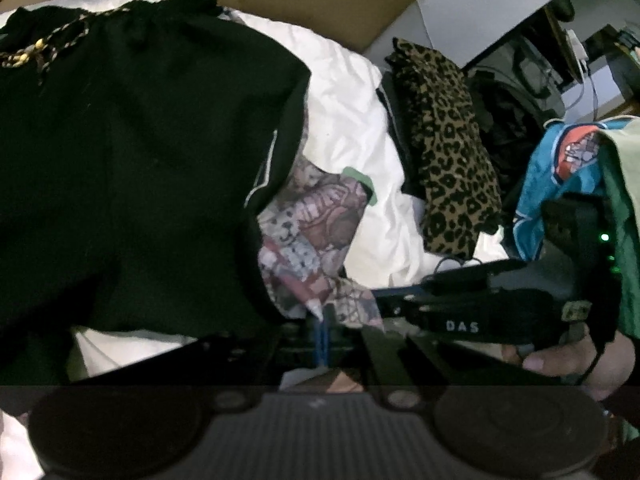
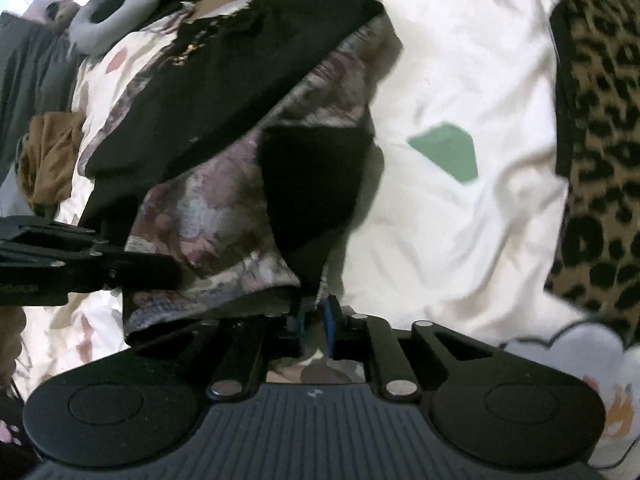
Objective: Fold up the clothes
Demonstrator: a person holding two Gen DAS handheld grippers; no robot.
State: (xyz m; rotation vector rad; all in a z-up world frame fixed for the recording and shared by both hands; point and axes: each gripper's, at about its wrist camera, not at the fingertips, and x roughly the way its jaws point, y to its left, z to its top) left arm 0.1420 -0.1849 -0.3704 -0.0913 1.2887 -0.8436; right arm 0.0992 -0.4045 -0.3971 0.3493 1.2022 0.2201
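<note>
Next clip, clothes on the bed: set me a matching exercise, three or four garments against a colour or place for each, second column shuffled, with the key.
Things:
1. shorts with drawstring
2. patterned garment
3. leopard-print garment
4. blue printed garment

Descriptions:
A. tan with black spots, lying on the white bedding
B. black, spread on top of another garment
C. far right in the left wrist view, with an orange patch
D. pink-grey print, edge between the left claw tips

Pairs: 1-B, 2-D, 3-A, 4-C
</note>
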